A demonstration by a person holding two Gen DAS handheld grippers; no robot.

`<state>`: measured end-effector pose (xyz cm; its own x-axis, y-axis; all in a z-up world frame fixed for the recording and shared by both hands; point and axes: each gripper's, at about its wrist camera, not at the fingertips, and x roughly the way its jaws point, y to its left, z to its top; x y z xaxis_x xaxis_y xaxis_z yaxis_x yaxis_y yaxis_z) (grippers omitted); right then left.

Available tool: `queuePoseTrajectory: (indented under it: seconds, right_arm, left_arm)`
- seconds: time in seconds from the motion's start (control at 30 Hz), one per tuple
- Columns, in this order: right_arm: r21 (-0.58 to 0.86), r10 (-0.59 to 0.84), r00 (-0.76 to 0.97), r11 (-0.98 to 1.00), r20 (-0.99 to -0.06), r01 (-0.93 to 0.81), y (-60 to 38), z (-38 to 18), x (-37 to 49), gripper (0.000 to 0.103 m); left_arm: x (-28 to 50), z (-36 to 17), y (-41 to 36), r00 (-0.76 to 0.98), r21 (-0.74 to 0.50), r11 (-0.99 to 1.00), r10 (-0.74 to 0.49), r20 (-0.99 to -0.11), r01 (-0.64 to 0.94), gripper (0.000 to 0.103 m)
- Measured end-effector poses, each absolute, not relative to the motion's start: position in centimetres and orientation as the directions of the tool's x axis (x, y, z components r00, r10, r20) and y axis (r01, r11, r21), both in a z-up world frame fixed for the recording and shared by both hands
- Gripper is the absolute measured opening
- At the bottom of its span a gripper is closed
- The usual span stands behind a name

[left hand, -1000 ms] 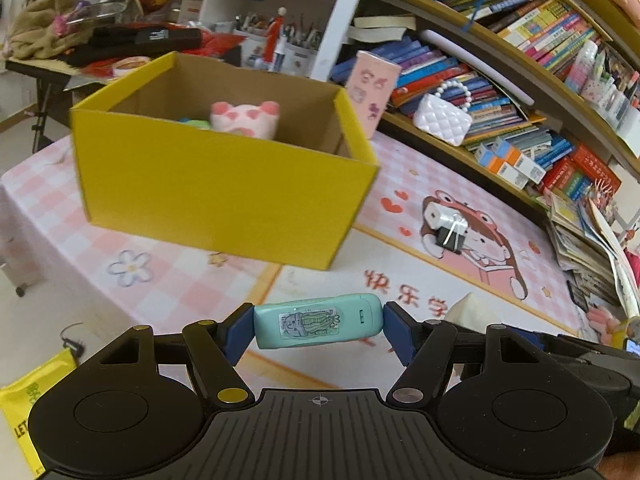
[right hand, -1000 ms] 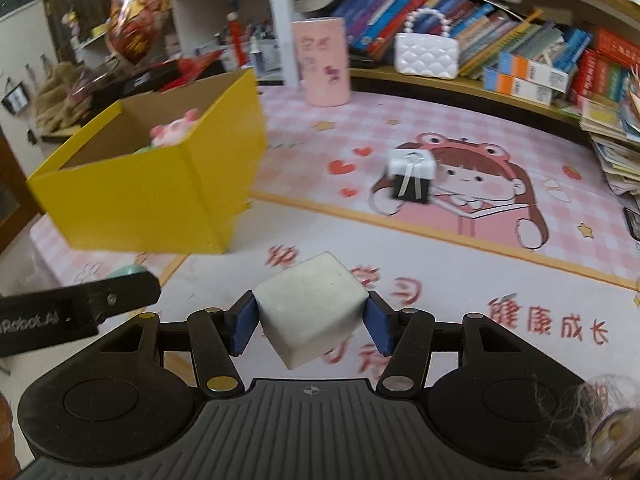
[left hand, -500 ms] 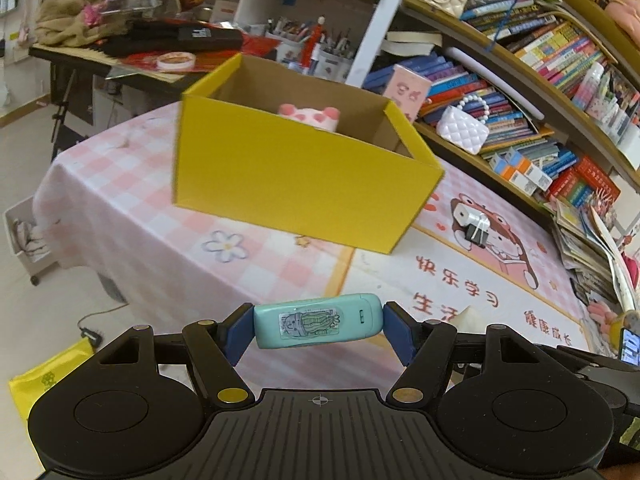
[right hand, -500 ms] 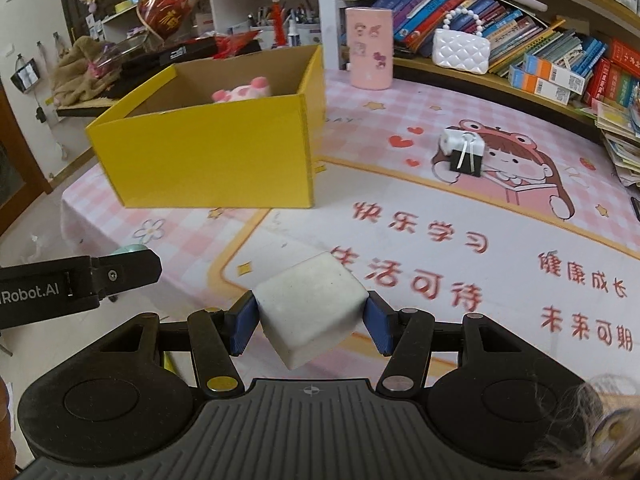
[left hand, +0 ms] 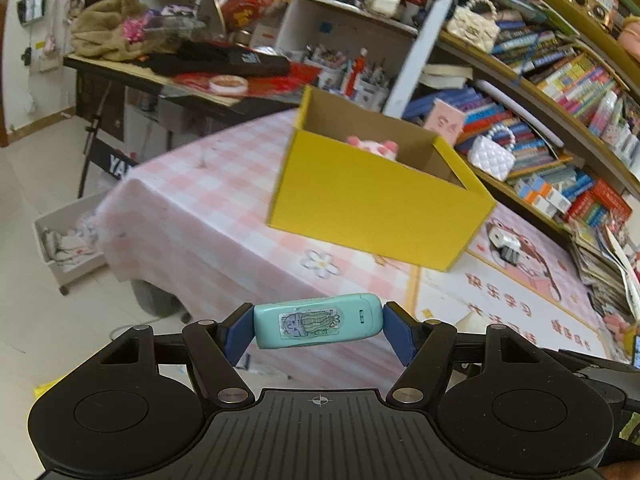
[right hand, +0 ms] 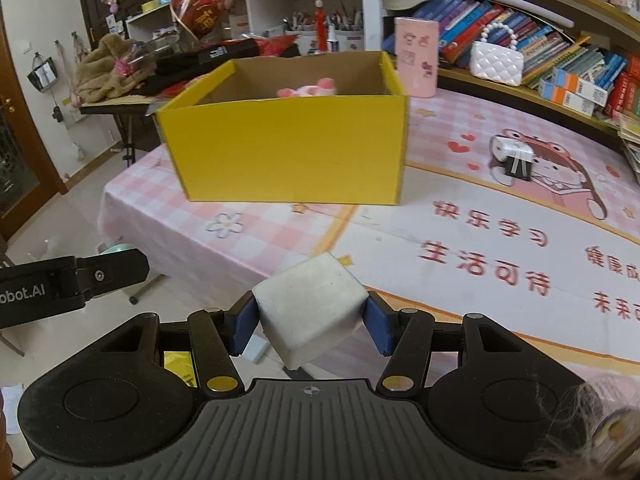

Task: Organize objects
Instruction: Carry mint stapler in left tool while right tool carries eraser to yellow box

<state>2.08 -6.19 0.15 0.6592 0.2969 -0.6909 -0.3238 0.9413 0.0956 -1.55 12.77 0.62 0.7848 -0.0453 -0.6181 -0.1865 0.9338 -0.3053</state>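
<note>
Holding one teal case [left hand: 317,321] in the left claw [left hand: 318,332], one white cube [right hand: 311,307] in the right claw [right hand: 310,320], facing one yellow box [right hand: 288,156].

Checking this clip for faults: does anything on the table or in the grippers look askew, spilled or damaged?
Nothing spilled or damaged. The white block sits tilted, corner-down, in the right gripper; the teal case lies level in the left gripper.

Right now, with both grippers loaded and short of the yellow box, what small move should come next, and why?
Probably carry both forward and up over the yellow cardboard box. The left gripper clamps a teal device with a cartoon sticker, the right gripper clamps a white cube, and both sit off the near table edge, below the box's open top, where a pink plush already lies.
</note>
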Motion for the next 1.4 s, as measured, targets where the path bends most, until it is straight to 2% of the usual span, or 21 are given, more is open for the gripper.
queuePoseTrajectory:
  seconds: [0.17, 0.3, 0.53, 0.7, 0.8, 0.97, 1.2, 1.4]
  right_arm:
    - [0.079, 0.303, 0.688, 0.938, -0.659, -0.338, -4.6, 1.2, 2.8, 0.054]
    - [0.062, 0.285, 0.749, 0.948, -0.598, -0.311, -4.7, 3.6, 5.0, 0.054]
    - [0.031, 0.270, 0.855, 0.958, -0.442, -0.286, -4.8, 8.0, 11.2, 0.054]
    - [0.029, 0.291, 0.867, 0.952, -0.405, -0.306, -4.4, 9.5, 16.6, 0.054]
    - [0.011, 0.308, 0.854, 0.942, -0.419, -0.335, -4.2, 9.5, 19.7, 0.054]
    - [-0.001, 0.339, 0.801, 0.921, -0.492, -0.391, -3.4, 8.3, 24.3, 0.054]
    - [-0.079, 0.358, 0.768, 0.882, -0.531, -0.465, -1.6, 5.9, 28.3, 0.054]
    - [-0.077, 0.376, 0.671, 0.837, -0.639, -0.542, 0.1, 3.8, 31.4, 0.054]
  left_arm:
    - [-0.7, 1.6, 14.3, 0.812, -0.323, 0.921, -0.013, -0.584, -0.217, 0.069]
    - [1.4, 3.4, 14.4, 0.857, -0.332, 0.921, 0.002, -0.515, -0.202, 0.069]
    - [6.6, 7.3, 13.4, 0.923, -0.237, 0.960, 0.050, -0.381, -0.150, 0.069]
    - [10.9, 7.9, 12.3, 0.930, -0.148, 0.978, 0.084, -0.358, -0.145, 0.069]
    - [13.3, 7.2, 11.8, 0.919, -0.119, 0.980, 0.106, -0.381, -0.162, 0.069]
    - [15.9, 5.6, 11.0, 0.892, -0.076, 0.981, 0.130, -0.433, -0.180, 0.069]
    - [18.6, 4.0, 9.0, 0.855, 0.047, 0.988, 0.153, -0.495, -0.149, 0.069]
    - [20.4, 2.7, 8.0, 0.808, 0.118, 0.985, 0.173, -0.564, -0.128, 0.069]
